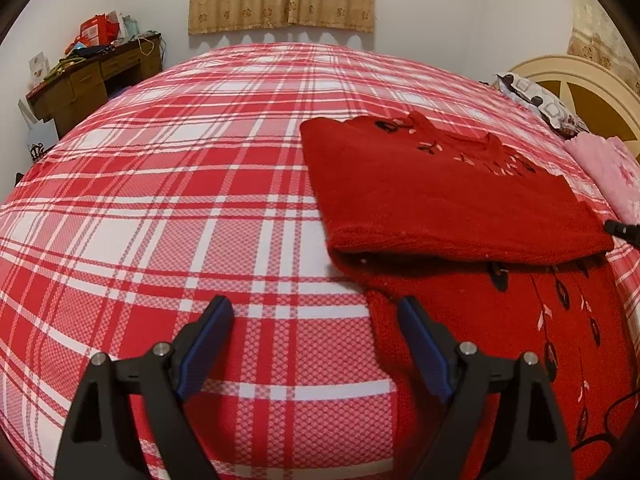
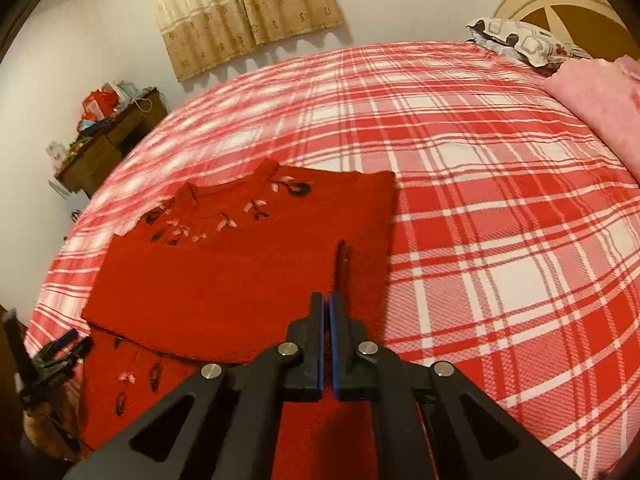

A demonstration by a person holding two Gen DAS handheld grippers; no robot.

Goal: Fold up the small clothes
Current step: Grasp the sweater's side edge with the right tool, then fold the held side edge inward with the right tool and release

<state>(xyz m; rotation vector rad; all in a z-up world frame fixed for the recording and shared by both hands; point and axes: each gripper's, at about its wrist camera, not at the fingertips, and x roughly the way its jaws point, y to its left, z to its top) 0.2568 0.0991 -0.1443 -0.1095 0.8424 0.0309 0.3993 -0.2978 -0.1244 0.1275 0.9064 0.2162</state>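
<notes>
Right gripper [image 2: 328, 312] is pinched fully closed above the near right part of a red knitted sweater [image 2: 224, 276], with no cloth visibly caught between its pads. Left gripper [image 1: 316, 320] hangs wide open at the sweater's near left edge, seemingly ready to take that side. Partly folded, the sweater lies on a bed [image 2: 500, 220] with a red plaid sheet, giving a broad flat folding surface. Pillows [image 2: 524, 44] rest by the headboard.

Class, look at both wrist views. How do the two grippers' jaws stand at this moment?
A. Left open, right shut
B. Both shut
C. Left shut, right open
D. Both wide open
A: the left gripper has its blue pads spread apart at the edge of the red sweater, while the right gripper has its pads pressed together.
</notes>
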